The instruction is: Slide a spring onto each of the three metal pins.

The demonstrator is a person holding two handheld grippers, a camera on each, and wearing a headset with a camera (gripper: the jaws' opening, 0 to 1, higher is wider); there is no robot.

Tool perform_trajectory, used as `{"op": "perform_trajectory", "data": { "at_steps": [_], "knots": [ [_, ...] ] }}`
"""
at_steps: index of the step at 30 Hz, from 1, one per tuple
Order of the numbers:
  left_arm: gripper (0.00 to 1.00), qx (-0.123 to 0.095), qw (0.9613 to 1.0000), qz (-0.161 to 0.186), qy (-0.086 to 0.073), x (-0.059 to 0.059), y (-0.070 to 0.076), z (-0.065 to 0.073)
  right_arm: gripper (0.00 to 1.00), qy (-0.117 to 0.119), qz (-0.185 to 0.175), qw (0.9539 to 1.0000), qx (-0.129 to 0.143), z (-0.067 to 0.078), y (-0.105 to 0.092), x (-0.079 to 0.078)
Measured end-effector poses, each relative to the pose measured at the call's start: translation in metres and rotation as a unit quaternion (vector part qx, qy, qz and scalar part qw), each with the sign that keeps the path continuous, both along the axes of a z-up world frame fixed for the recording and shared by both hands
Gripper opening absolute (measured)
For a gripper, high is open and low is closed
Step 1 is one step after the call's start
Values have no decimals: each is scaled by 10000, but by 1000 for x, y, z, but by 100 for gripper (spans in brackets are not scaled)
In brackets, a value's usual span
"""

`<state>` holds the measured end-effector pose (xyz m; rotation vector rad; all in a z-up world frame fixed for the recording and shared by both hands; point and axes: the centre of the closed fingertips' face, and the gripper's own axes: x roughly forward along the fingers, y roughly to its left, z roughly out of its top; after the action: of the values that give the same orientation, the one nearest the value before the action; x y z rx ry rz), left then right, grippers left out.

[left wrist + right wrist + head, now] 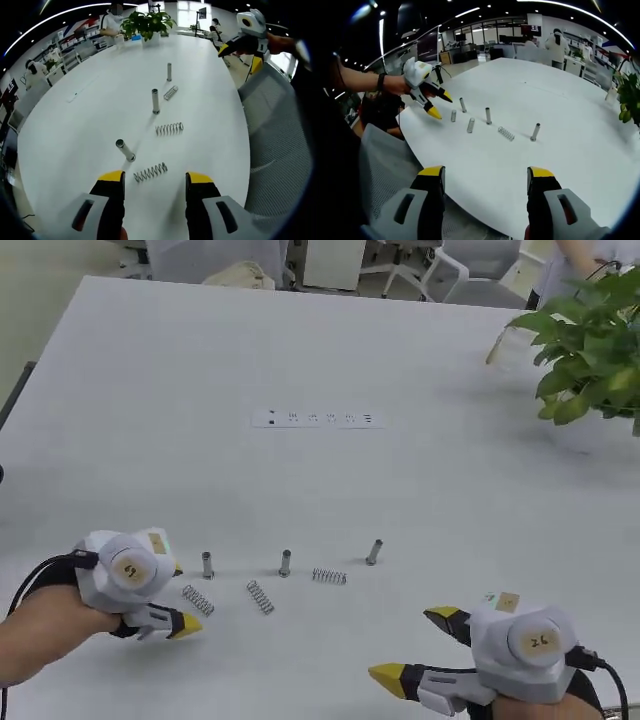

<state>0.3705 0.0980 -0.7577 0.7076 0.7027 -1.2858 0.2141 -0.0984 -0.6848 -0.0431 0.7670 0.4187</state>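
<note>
White table, pins, office chairs beyond

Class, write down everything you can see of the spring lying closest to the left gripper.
The spring is a short coil of bare silvery wire, evenly wound, seemingly metal. It lies on its side on the white table, threaded on no pin. It sits just ahead of the left gripper, between its open jaws, touched by neither. The nearest pin stands close beside it, apart from it.
</note>
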Motion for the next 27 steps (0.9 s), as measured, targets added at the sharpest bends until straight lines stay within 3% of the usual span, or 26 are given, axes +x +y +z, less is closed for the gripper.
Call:
{"op": "perform_trajectory", "data": {
  "at_steps": [13,27],
  "knots": [
    [39,120,9992,-175,342,-2,-10,-19,65,27,-94,10000,15,-1,-4,-5],
    [30,398,9978,-282,457,-4,3,-29,64,21,-137,9999,12,-1,-4,-8]
  ]
}}
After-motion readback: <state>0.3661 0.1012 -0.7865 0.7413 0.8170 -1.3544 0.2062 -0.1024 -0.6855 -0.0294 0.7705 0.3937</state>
